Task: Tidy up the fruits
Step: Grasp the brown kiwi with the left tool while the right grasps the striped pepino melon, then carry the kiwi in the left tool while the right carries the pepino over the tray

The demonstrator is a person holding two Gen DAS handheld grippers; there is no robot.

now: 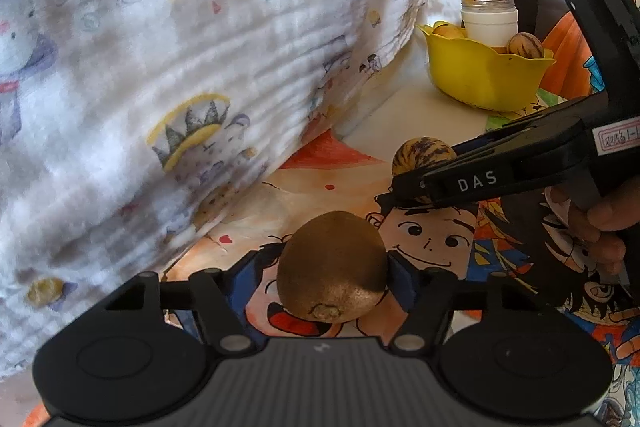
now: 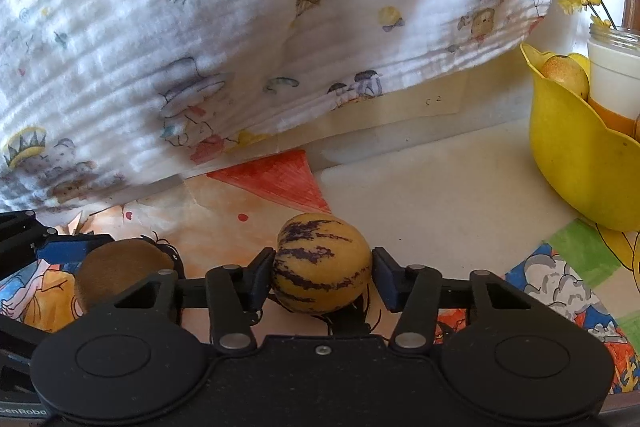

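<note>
**Bright daylight, heavy fisheye**

Soft light from upper right; cloth (image 1: 180, 67) shows motion blur in left view, sharper in right. Kiwi (image 1: 332, 265) shaded on its right side. Dark vignette corners, edges bowed. No glare.

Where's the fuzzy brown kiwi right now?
The fuzzy brown kiwi sits between the left claw fingers over the cartoon-print mat, left of the purple-striped yellow melon in the right claw.
</note>
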